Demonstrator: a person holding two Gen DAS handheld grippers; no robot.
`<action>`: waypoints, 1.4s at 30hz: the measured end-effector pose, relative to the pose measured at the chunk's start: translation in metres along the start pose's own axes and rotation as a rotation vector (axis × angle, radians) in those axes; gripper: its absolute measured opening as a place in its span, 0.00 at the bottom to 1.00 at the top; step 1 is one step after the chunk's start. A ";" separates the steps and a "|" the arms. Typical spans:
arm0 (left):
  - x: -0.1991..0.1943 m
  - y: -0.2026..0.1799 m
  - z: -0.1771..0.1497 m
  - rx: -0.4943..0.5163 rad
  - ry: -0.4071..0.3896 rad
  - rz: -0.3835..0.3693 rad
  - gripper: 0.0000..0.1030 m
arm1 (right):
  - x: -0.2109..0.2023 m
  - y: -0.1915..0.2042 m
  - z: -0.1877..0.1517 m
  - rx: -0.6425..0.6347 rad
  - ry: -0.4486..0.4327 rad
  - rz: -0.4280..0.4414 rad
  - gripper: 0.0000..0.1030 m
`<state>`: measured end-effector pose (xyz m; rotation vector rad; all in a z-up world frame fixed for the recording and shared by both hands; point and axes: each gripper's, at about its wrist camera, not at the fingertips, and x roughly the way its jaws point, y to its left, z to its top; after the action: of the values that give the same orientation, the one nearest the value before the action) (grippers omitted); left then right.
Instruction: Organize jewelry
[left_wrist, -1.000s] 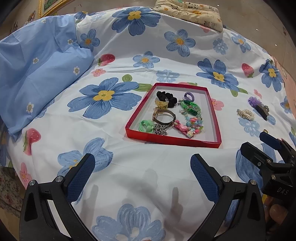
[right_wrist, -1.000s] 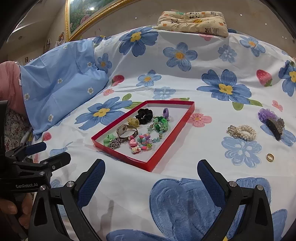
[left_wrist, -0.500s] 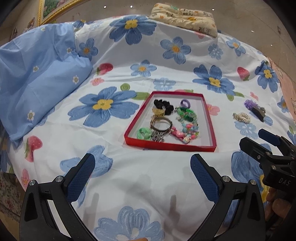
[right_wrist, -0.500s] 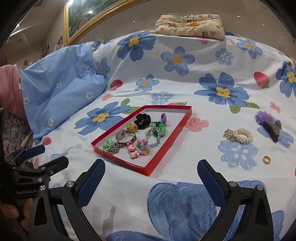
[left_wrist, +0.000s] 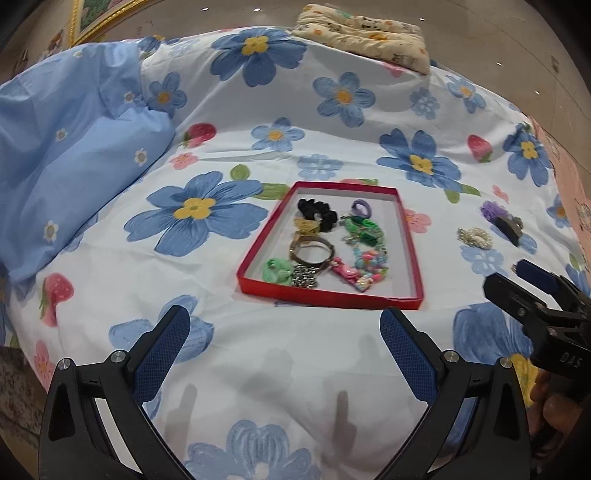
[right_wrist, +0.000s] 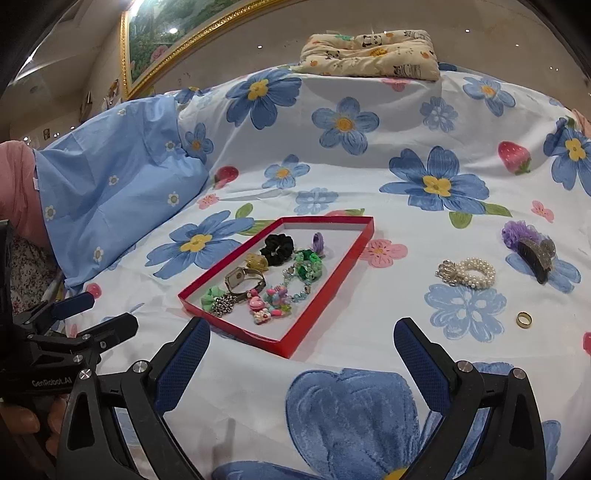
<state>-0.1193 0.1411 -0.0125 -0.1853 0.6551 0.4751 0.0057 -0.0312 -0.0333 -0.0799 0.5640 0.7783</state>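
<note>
Now, left wrist view: left tool (left_wrist: 282, 325) spread wide, empty, above bed; red tray (left_wrist: 325, 295) ahead, filled with jewelry. Right wrist view: right tool (right_wrist: 301, 338) released, empty; pearl bracelet (right_wrist: 469, 273), gold ring (right_wrist: 524, 319), hair clip (right_wrist: 533, 254) on floral bedsheet (right_wrist: 369, 155), outside tray.

The bedsheet (right_wrist: 369, 177) is white with big blue yellow-centred flowers, red strawberries and small pink blossoms. On it, the tray (right_wrist: 325, 295) is red outside, white inside. In the tray lie a black scrunchie (right_wrist: 277, 249), green beads (right_wrist: 309, 264) and a pink charm (right_wrist: 256, 304). Right of the tray lie a white pearl bracelet (right_wrist: 469, 273), a gold ring (right_wrist: 523, 319) and a purple clip (right_wrist: 519, 232). Left of the tray is a pale blue, daisy-dotted pillow (right_wrist: 110, 192).
</note>
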 end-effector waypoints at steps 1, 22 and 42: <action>0.000 0.002 -0.001 -0.008 -0.005 -0.002 1.00 | 0.000 0.000 0.000 -0.001 0.000 -0.002 0.98; 0.014 -0.004 -0.001 -0.016 0.035 -0.083 1.00 | 0.000 -0.006 0.005 -0.001 -0.008 -0.007 0.98; 0.020 -0.004 0.002 -0.010 0.043 -0.080 1.00 | 0.014 0.001 0.008 -0.033 0.019 0.028 0.98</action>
<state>-0.1023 0.1454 -0.0239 -0.2306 0.6848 0.3983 0.0170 -0.0193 -0.0339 -0.1100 0.5712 0.8154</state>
